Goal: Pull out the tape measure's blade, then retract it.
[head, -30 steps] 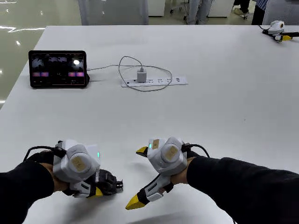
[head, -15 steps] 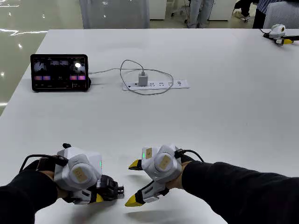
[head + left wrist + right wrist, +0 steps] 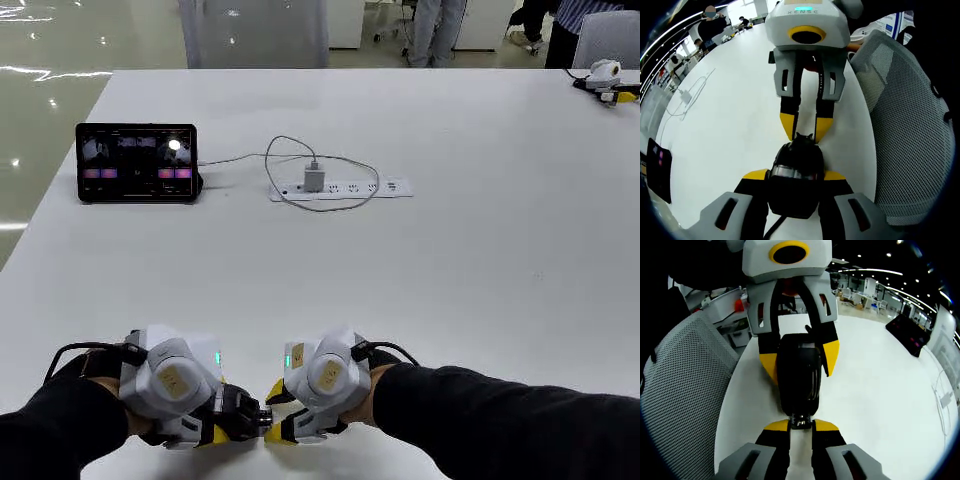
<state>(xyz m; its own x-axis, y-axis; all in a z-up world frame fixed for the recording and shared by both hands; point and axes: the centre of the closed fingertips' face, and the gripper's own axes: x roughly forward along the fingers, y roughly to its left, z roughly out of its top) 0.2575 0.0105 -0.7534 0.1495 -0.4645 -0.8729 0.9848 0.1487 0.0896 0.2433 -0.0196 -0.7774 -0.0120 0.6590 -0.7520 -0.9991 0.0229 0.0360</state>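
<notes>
1. Left hand-held gripper (image 3: 795, 176): clamped on the black tape measure (image 3: 800, 367), low over the tabletop (image 3: 430, 270), at its 6 o'clock edge in the head view.
2. Right hand-held gripper (image 3: 801, 427): at 3 o'clock of the tape measure, jaws nearly together around the blade hook (image 3: 804, 136); cannot tell whether pinching it yet.
3. Could slip off the small hook if pulled on a shallow pinch, probably leaving the blade in.
4. Might twist the tape measure in the left jaws if pulled off-axis; could whip back hard if released abruptly once extended.
</notes>
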